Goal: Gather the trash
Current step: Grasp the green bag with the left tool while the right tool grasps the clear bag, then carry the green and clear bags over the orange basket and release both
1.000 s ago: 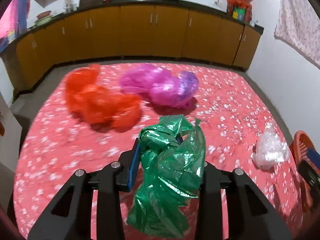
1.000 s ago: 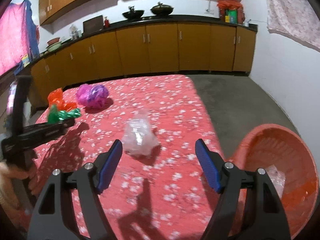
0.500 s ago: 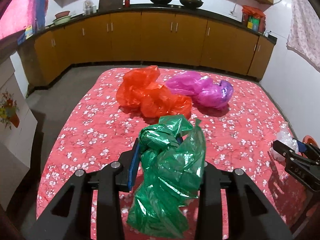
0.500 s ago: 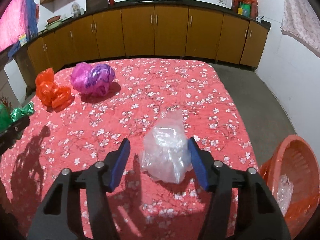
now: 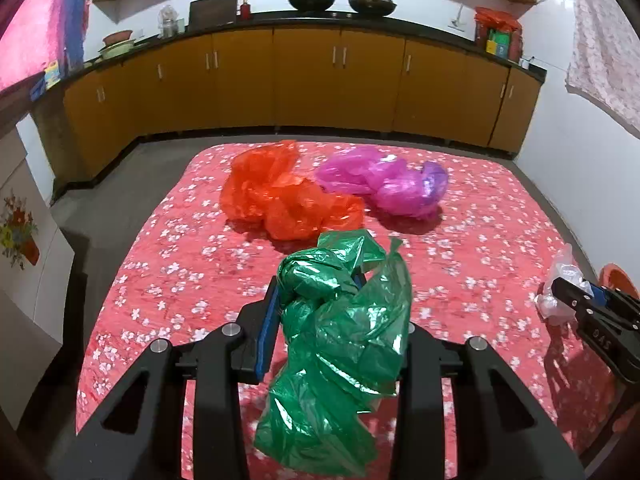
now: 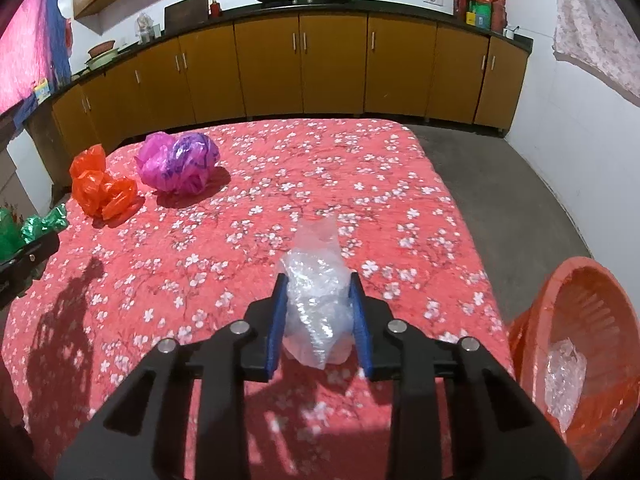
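My left gripper is shut on a crumpled green plastic bag and holds it above the red flowered tablecloth. My right gripper is shut on a clear plastic bag near the table's right side; it also shows in the left wrist view. An orange plastic bag and a pink-purple plastic bag lie on the far half of the table. An orange basket with clear plastic inside stands on the floor right of the table.
Yellow kitchen cabinets with a dark counter run along the back wall. Grey floor lies right of and behind the table. A white panel with a flower picture stands left of the table.
My right gripper has moved forward over the clear bag and closed on it. My left gripper has kept hold of the green bag while its view swung left.
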Motion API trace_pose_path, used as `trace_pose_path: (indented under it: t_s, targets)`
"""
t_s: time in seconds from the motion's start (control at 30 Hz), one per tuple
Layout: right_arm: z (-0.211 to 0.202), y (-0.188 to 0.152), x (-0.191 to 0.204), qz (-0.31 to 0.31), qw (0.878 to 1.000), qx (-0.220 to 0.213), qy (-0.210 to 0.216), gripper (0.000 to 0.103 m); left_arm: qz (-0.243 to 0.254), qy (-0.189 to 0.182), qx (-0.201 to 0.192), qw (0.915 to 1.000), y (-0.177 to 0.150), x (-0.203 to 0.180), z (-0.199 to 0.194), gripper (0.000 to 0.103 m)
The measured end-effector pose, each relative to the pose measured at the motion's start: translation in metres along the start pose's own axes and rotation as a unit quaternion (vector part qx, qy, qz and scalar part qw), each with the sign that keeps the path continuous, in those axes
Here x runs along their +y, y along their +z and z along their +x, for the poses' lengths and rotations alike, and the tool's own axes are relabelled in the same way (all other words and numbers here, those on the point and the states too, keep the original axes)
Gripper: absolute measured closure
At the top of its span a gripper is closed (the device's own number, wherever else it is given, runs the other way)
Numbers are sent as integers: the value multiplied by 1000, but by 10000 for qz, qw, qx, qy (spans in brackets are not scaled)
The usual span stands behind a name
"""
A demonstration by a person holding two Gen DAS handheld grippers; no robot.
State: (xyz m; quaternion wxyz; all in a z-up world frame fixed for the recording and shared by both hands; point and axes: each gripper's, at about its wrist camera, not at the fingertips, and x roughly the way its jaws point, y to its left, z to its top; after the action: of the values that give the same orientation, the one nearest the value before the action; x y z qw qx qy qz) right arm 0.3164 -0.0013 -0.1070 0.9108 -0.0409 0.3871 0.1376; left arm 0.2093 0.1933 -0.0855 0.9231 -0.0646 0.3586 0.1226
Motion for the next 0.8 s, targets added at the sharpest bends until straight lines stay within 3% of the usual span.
trace_pose_path:
  t_s: [0.5,0.8]
  targets:
    - [-82,-26,-54,731,9967,-358,-25,74,437,-516,-124,9976,-10,-62,-47,67]
    - [-139,-48,-74,854,9928,-760,-348,74,754,-970,-232,9921,-19,-104,-78,67]
